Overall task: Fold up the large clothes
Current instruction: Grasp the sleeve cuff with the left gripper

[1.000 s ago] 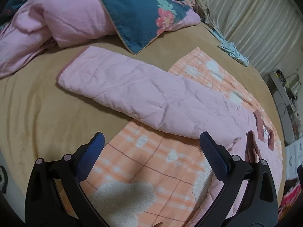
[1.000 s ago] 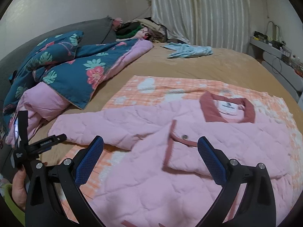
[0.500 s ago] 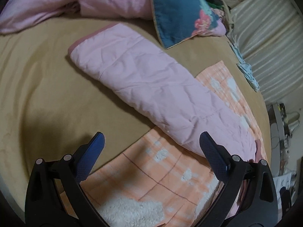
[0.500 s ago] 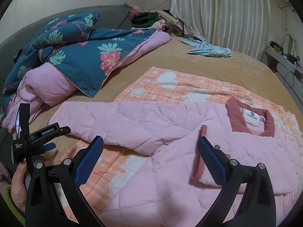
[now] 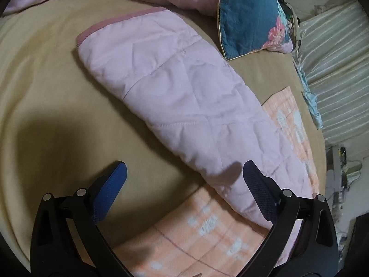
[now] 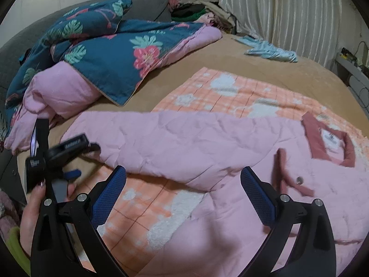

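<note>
On the tan bed (image 6: 230, 53), a pink quilted jacket with a dusty-rose collar (image 6: 230, 143) lies face up over an orange-and-white checked fleece blanket (image 6: 230, 92), which seems to serve as a flat folding mat. Its long padded sleeve (image 5: 175, 87) stretches out sideways off the blanket onto the bare bedsheet, the rose-trimmed cuff (image 5: 120, 18) pointing toward a heaped teal floral duvet with pink lining (image 6: 96, 53). That outstretched sleeve is probably the first part to be brought in across the body. Over it, the left tongs (image 5: 182, 177) hover with their blue-padded fingers spread wide and nothing between them, one fingertip above the bedsheet and the other above the sleeve's lower edge, which looks like a line-up for pinching the sleeve partway along. From the right wrist view, the right tongs (image 6: 183, 180) are likewise parted and empty, held above the jacket's front near the armpit, perhaps ready to steady the body. A crumpled pale blue garment (image 6: 269, 52) lies well apart near the striped curtain (image 6: 288, 11).
</note>
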Tool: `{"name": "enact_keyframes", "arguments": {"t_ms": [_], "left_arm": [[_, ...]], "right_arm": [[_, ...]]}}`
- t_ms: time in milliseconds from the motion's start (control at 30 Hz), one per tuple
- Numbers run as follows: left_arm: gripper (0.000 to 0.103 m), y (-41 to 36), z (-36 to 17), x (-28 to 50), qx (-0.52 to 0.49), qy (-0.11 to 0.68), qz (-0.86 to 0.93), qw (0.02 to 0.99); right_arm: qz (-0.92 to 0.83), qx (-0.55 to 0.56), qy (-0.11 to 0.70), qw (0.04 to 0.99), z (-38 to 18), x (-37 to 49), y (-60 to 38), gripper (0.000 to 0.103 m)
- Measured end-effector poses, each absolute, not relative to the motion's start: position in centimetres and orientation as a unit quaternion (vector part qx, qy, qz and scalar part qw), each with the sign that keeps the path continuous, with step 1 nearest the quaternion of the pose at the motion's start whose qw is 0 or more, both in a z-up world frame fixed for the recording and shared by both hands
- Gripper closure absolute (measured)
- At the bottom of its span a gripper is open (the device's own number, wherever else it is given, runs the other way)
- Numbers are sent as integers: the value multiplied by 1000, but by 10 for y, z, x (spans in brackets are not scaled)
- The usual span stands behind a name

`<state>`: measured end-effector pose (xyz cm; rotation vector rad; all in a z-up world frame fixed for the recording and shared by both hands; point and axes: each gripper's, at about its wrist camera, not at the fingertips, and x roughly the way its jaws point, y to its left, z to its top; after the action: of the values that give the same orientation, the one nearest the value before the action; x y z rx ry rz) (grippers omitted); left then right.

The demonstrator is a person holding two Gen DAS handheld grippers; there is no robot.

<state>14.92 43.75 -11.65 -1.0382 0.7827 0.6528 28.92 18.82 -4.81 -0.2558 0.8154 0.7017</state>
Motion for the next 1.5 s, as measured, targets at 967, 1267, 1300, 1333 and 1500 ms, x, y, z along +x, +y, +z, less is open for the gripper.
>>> {"name": "enact_keyframes", "arguments": {"t_ms": [967,1267,1300,1333,1500], "left_arm": [[88,461,-83,151,-451,254,288,805],[91,432,-36,157,-405,229,254,848],[91,430,-32,158,-402,226,252,851],[91,425,-26,157,-396,222,248,856],[91,400,2,157,-360,208,224,882]], "right_arm": [[284,-61,399,869,-51,300,96,4],[248,-43,371,894,-21,292,34,4],[247,-40,370,895,-19,292,29,4],[245,-37,369,896,-17,290,23,4],[232,-38,362,902,-11,280,-3,4]]}}
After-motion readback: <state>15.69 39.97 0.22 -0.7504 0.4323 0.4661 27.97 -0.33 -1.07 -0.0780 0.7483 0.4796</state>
